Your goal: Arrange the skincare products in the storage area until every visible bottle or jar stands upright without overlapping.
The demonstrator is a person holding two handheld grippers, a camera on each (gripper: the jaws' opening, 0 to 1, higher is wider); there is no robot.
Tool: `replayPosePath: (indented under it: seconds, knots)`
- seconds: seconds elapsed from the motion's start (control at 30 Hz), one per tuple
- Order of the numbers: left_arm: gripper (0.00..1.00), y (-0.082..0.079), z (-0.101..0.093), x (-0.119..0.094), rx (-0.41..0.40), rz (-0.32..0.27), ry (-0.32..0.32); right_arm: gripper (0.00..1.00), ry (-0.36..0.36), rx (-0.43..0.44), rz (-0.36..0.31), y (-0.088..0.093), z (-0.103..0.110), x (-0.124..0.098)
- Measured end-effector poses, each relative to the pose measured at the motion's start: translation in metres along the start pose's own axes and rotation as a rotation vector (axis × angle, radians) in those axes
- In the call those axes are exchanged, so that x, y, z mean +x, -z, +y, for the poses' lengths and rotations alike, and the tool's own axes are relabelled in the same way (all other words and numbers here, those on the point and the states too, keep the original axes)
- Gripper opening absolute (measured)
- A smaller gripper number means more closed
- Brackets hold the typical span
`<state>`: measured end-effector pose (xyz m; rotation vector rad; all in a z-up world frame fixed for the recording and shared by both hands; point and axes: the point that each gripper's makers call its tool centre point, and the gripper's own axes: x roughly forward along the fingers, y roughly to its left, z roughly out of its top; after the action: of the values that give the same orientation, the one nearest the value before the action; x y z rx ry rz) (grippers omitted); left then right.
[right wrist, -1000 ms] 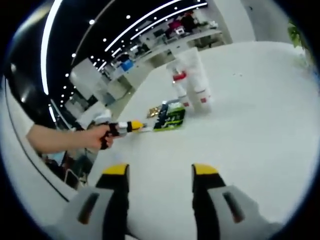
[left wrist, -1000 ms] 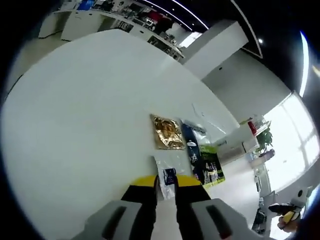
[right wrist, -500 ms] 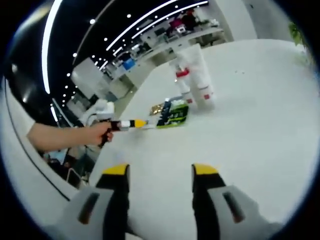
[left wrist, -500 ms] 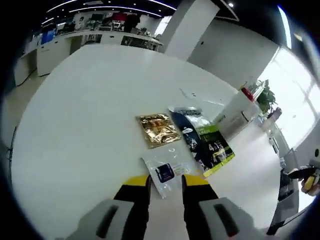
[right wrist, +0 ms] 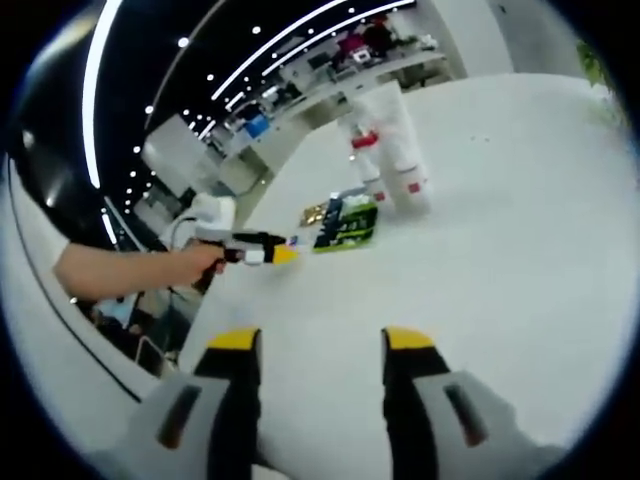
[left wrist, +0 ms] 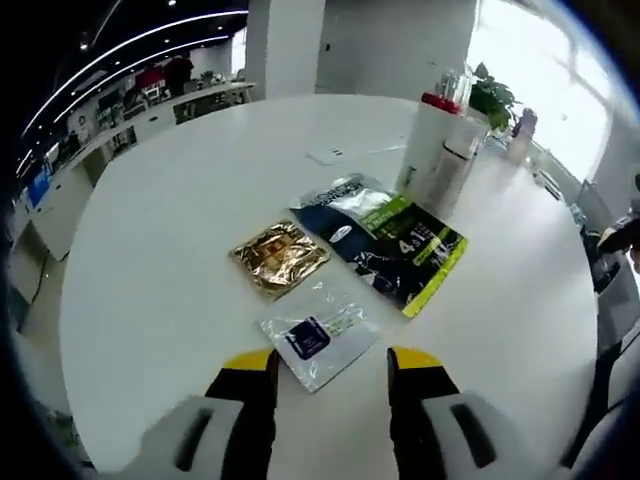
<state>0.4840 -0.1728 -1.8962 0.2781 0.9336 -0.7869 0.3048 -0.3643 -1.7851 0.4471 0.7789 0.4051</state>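
A white bottle with a red cap (left wrist: 428,142) and a white tube (left wrist: 463,152) stand upright at the far side of the round white table (left wrist: 160,250). In front of them lie a dark blue and green pouch (left wrist: 395,245), a gold sachet (left wrist: 280,257) and a clear sachet with a dark label (left wrist: 318,336), all flat. My left gripper (left wrist: 331,364) is open, with the clear sachet's near corner just ahead of its yellow tips. In the right gripper view, my right gripper (right wrist: 320,340) is open over bare table, well short of the two white bottles (right wrist: 398,150) and the pouch (right wrist: 345,224).
A person's hand and forearm (right wrist: 120,270) hold the left gripper (right wrist: 255,250) at the table's left edge in the right gripper view. A small white card (left wrist: 328,154) lies far back on the table. Desks and a white pillar (left wrist: 283,45) stand beyond the table.
My left gripper has opened from nearly shut around the clear sachet, which now lies flat on the table. The left view has swung toward the bottles. My right gripper has stayed put.
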Motion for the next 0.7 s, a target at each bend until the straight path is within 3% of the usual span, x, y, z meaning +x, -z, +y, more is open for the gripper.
replayPosePath:
  seconds: [0.13, 0.47, 0.7]
  knots:
    - [0.46, 0.0018, 0.0011, 0.0011, 0.092, 0.026, -0.006, 0.46, -0.002, 0.002, 0.004, 0.0016, 0.0002, 0.0]
    - [0.47, 0.0026, -0.0009, 0.0088, 0.221, 0.065, 0.025, 0.45, -0.014, 0.006, 0.003, 0.002, 0.0016, 0.0013]
    - [0.49, 0.0059, 0.0046, 0.0094, 0.195, 0.088, -0.015, 0.44, -0.015, 0.004, -0.002, 0.0027, 0.003, -0.0006]
